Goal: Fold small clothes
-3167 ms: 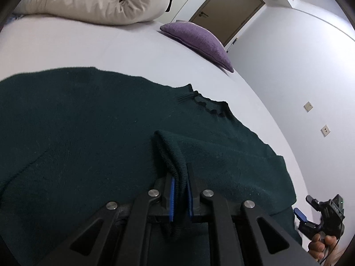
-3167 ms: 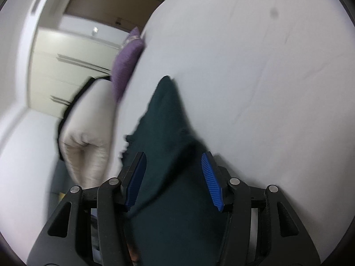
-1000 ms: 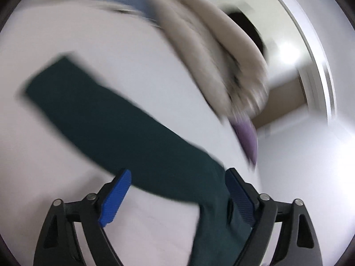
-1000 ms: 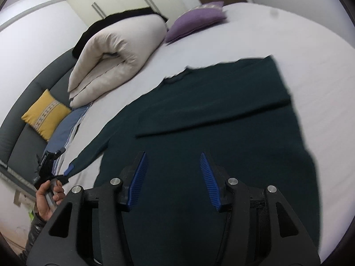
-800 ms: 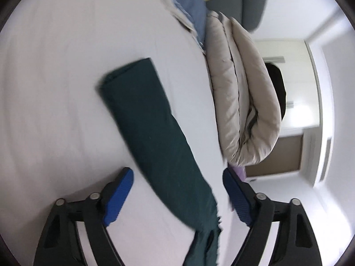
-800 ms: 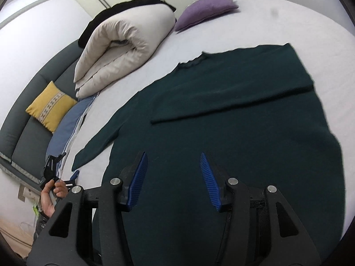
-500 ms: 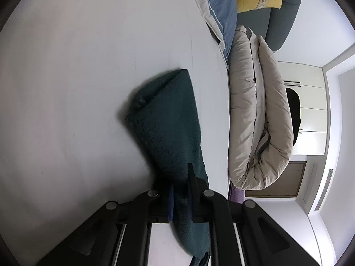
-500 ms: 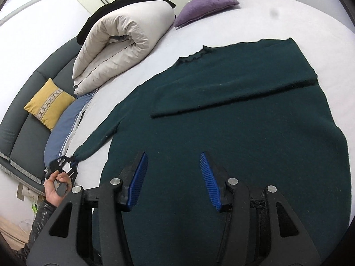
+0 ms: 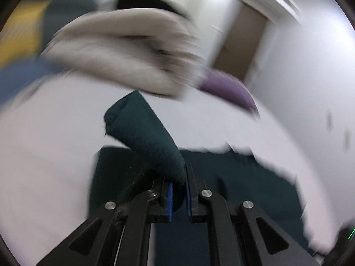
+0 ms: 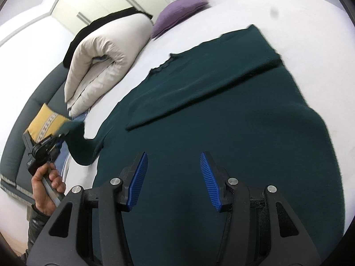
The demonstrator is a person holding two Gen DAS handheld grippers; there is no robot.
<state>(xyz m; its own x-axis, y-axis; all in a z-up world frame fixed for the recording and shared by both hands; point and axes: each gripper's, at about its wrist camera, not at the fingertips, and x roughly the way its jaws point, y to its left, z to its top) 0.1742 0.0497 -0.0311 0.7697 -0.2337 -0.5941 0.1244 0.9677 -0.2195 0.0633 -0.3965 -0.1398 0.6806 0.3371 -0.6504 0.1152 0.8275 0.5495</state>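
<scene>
Right wrist view shows one dark green knitted sweater (image 10: 233, 115) lying flat across the middle of one white bed (image 10: 310, 15). One sleeve is folded over its chest. Upper left of the frame has one rolled cream duvet (image 10: 104, 59), one purple pillow (image 10: 179, 8) and one yellow cushion (image 10: 45, 122). The right gripper (image 10: 173, 177) hangs over the sweater at the bottom, tilted down, its two blue pads apart with nothing between them. At lower left, one hand (image 10: 45, 184) holds the left gripper (image 10: 58, 137) up off the bed. Its jaws have just been closing, and now they pinch the sweater's other sleeve (image 9: 144, 137) tight.
</scene>
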